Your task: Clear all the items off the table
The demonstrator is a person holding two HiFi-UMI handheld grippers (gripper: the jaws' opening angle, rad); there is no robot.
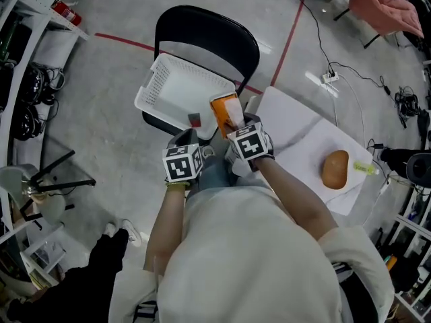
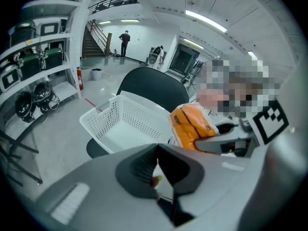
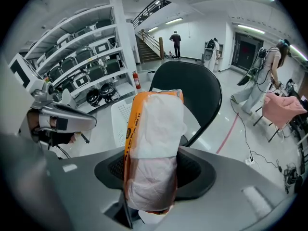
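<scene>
Orange tissue pack [image 3: 154, 143] is hanging clamped in my right gripper [image 3: 153, 177] at the white basket's [image 1: 156, 89] near rim; releasing early, I am risking it falling outside. My left gripper [image 2: 156, 170] is pinching a small reddish thing [image 2: 155, 180], barely caught.

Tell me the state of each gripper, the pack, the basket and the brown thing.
Left gripper: shut.
Right gripper: shut on the pack.
Basket: upright on the chair.
Pack: held over the basket's near corner.
Brown lump: lying on the table.
</scene>
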